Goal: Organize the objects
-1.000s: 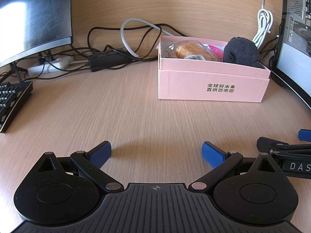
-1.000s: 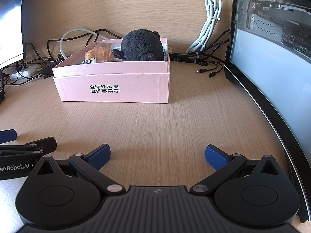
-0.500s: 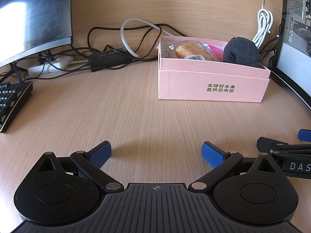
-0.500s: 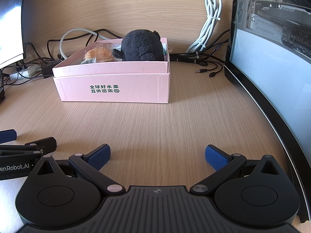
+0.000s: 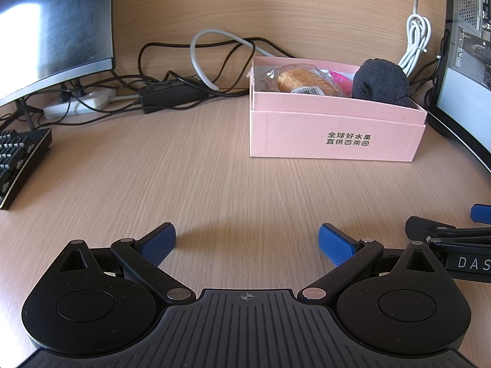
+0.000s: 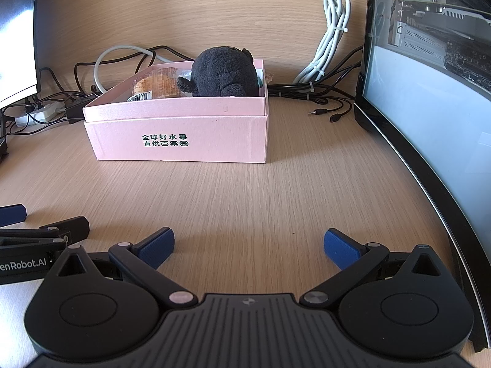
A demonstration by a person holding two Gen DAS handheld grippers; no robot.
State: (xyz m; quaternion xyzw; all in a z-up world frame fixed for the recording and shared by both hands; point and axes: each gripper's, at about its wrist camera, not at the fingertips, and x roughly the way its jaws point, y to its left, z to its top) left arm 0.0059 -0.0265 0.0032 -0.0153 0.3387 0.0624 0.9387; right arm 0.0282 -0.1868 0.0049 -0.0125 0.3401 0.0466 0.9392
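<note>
A pink box [image 5: 334, 135] stands on the wooden desk, also in the right wrist view [image 6: 184, 141]. Inside it lie a wrapped bun [image 5: 302, 81] [image 6: 156, 87], a dark plush toy [image 5: 380, 81] [image 6: 225, 72] and something pink [image 5: 339, 78]. My left gripper [image 5: 247, 239] is open and empty, low over the desk well in front of the box. My right gripper [image 6: 250, 243] is open and empty beside it, to its right. Each gripper shows at the edge of the other's view: the right one [image 5: 445, 236] and the left one [image 6: 36, 233].
A curved monitor [image 5: 52, 27] and a keyboard [image 5: 18, 162] are at the left. A power strip [image 5: 79, 104] and tangled cables [image 5: 190, 61] lie behind the box. A second curved monitor [image 6: 429, 122] stands at the right, with loose cable plugs [image 6: 328, 113] near its base.
</note>
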